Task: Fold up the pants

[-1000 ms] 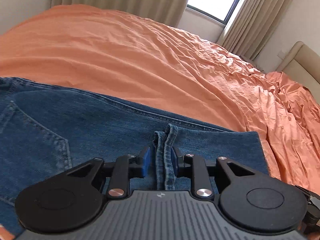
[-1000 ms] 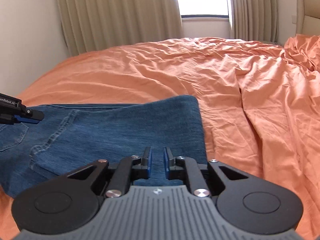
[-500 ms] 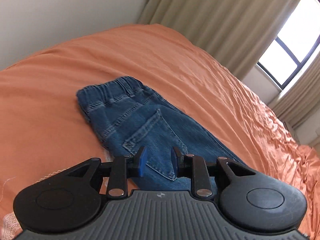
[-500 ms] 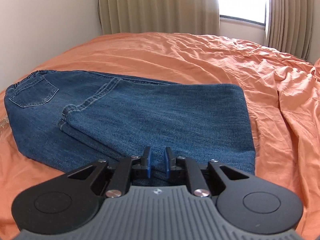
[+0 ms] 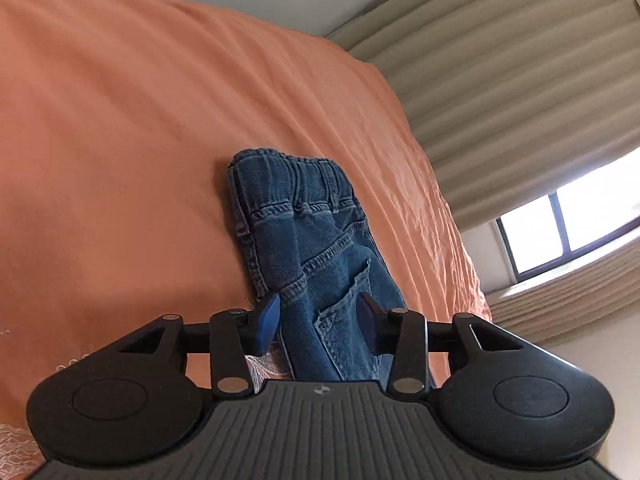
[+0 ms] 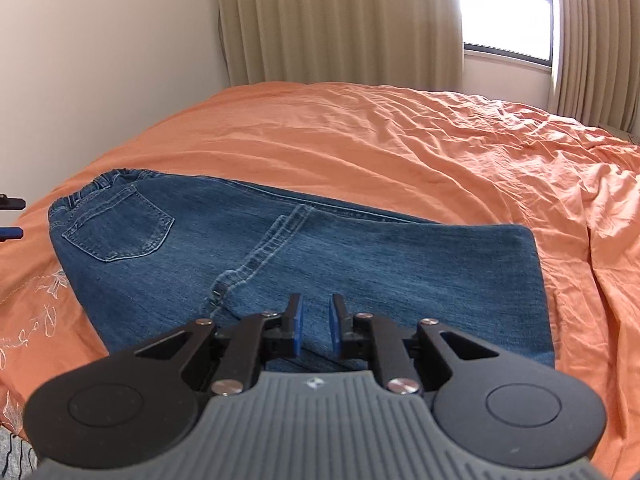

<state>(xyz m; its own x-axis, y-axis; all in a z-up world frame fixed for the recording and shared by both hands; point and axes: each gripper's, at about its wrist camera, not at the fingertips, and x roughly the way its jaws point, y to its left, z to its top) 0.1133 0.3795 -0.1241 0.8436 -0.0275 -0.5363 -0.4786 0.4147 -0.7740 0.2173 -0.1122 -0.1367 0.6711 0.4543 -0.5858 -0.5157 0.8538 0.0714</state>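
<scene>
The blue jeans (image 6: 304,248) lie folded in half on the orange bed sheet (image 6: 400,148); the elastic waistband (image 6: 100,184) is at the left and the fold at the right. My right gripper (image 6: 316,322) hovers over their near edge with only a narrow gap between the pads and nothing in it. In the left wrist view the jeans (image 5: 312,248) run away from me, with the waistband (image 5: 292,176) farthest. My left gripper (image 5: 319,312) hangs above their near part. Its jaws are opening and the pads touch no fabric. Its tips (image 6: 10,218) show at the right view's left edge.
Beige curtains (image 6: 340,20) and a bright window (image 6: 508,8) stand behind the bed, with a white wall (image 6: 100,40) to the left. The sheet is crumpled toward the right (image 6: 580,200). White embroidery (image 6: 36,304) marks the sheet near the waistband.
My left gripper let go of the jeans' hem, swung over to the waistband end, rolled, and widened its jaws. My right gripper drew back and up, so more of the jeans shows.
</scene>
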